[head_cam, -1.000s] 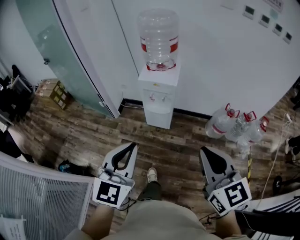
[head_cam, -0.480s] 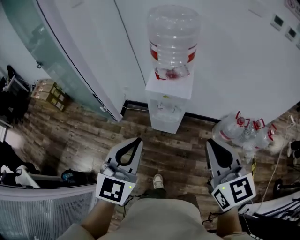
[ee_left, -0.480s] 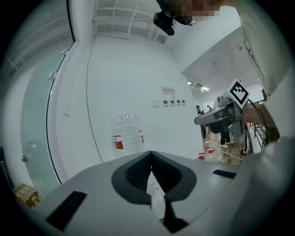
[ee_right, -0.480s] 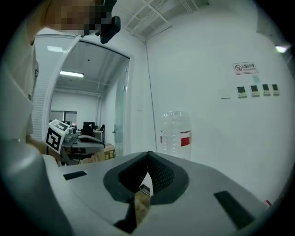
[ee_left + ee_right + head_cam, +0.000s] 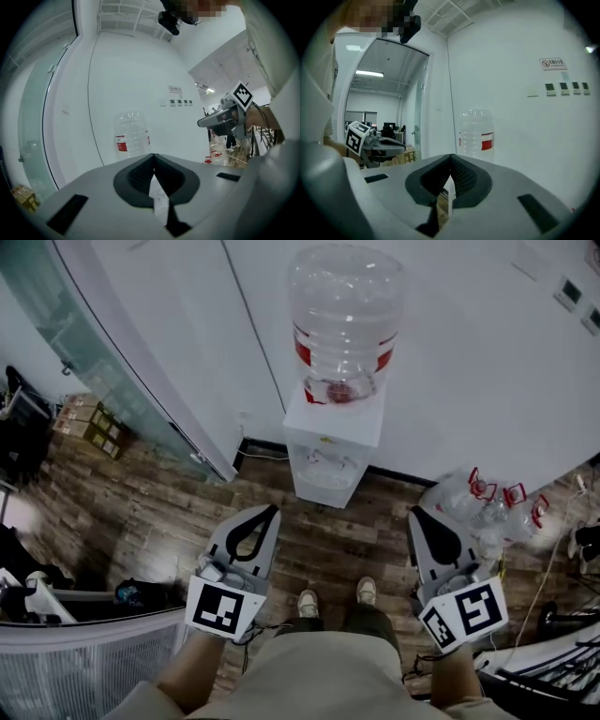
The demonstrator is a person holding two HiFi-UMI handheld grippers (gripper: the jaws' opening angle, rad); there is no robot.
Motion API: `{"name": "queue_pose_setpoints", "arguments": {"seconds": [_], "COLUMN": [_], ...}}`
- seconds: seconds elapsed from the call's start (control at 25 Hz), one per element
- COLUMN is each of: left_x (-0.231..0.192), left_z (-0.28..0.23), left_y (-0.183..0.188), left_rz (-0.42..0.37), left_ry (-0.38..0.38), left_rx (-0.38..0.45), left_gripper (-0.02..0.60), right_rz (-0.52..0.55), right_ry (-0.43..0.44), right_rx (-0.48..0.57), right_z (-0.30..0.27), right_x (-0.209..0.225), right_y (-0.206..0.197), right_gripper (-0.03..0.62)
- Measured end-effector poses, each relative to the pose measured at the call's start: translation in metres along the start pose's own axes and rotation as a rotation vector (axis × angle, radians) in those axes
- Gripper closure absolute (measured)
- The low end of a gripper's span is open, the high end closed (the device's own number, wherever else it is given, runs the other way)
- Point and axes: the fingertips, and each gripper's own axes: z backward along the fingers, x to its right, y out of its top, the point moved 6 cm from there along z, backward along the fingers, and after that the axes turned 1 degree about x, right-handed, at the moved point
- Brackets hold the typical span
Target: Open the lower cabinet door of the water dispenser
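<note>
The white water dispenser (image 5: 333, 442) stands against the wall with a clear, red-labelled bottle (image 5: 345, 320) on top. From above, its lower front (image 5: 322, 486) is steeply foreshortened and the cabinet door cannot be made out. My left gripper (image 5: 272, 510) and right gripper (image 5: 414, 514) hover level over the wood floor, short of the dispenser on either side, both shut and empty. In the left gripper view the bottle (image 5: 131, 133) rises beyond the closed tips of the left gripper (image 5: 153, 157). In the right gripper view the bottle (image 5: 476, 136) rises beyond the right gripper (image 5: 451, 157).
Several spare water bottles with red caps (image 5: 478, 507) lie on the floor right of the dispenser. A glass door (image 5: 103, 362) and cardboard boxes (image 5: 89, 427) are at the left. A white mesh panel (image 5: 84, 662) sits near my left. The person's shoes (image 5: 333, 596) are between the grippers.
The person has stepped toward the dispenser, which now looks larger and closer. Both grippers moved forward with the body and stayed shut. Two shoes now show side by side.
</note>
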Motion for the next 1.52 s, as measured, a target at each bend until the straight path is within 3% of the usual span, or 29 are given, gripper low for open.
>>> {"name": "queue_pose_setpoints", "arguments": {"seconds": [0.64, 0.88, 1.04, 1.24, 1.52], "left_x": [0.032, 0.042, 0.041, 0.031, 0.006], "left_z": [-0.064, -0.080, -0.092, -0.106, -0.117], "left_y": [0.005, 0.005, -0.011, -0.027, -0.089], "left_rz": [0.050, 0.064, 0.055, 0.081, 0.108], "left_ry": [0.246, 0.303, 0.298, 0.280, 0.254], "left_rx": [-0.070, -0.061, -0.078, -0.044, -0.084], "left_gripper": [0.577, 0.577, 0.575, 0.577, 0.577], "right_rz": [0.052, 0.025, 0.000, 0.067, 0.044], "right_ry": [0.241, 0.254, 0.268, 0.260, 0.241], "right_rx": [-0.037, -0.020, -0.007, -0.040, -0.038], "right_z": [-0.043, -0.062, -0.078, -0.108, -0.151], "right_x": [0.100, 0.132, 0.141, 0.139, 0.132], "right_y": [-0.012, -0.030, -0.046, -0.078, -0.132], "right_gripper": [0.588, 0.586, 0.537, 0.392, 0.336]}}
